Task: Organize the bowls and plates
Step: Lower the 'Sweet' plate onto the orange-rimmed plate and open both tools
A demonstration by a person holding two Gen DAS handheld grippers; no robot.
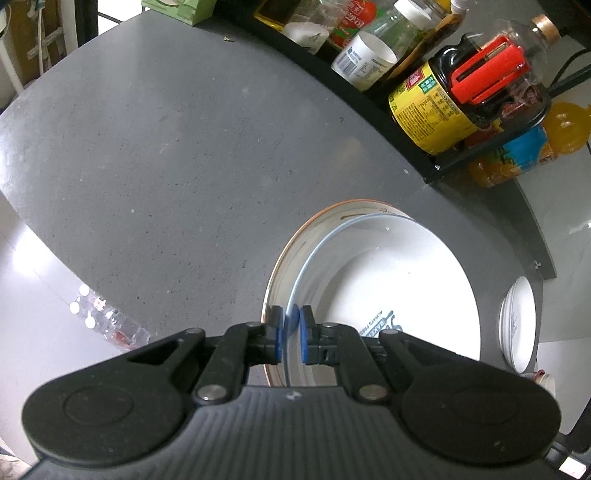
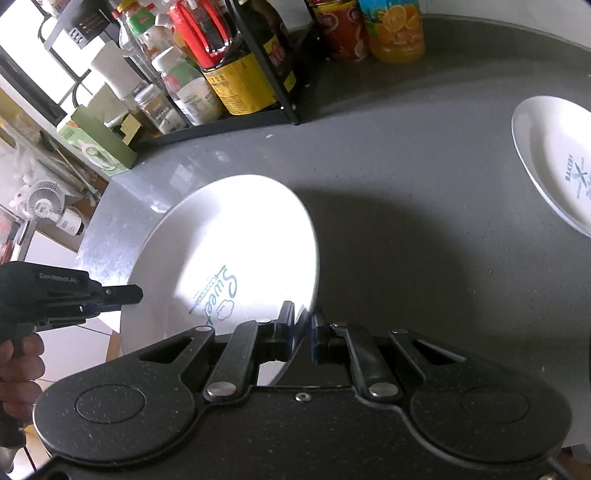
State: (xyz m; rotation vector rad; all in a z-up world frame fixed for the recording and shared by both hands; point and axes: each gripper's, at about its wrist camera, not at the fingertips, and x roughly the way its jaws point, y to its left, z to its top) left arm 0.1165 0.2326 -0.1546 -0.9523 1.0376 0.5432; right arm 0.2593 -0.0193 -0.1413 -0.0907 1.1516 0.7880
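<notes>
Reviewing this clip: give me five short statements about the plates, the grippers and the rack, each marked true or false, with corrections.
1. The left gripper is shut on the rim of the blue-rimmed plate. True.
2. The blue-rimmed plate lies over an orange-rimmed plate. True.
3. The right gripper hangs open above bare counter. False: its blue pads pinch the edge of the Sweet plate.
4. The Bakery plate sits inside the black rack. False: it rests on the grey countertop, apart from the rack.
5. The bottle with the red handle stands in the black rack. True.
</notes>
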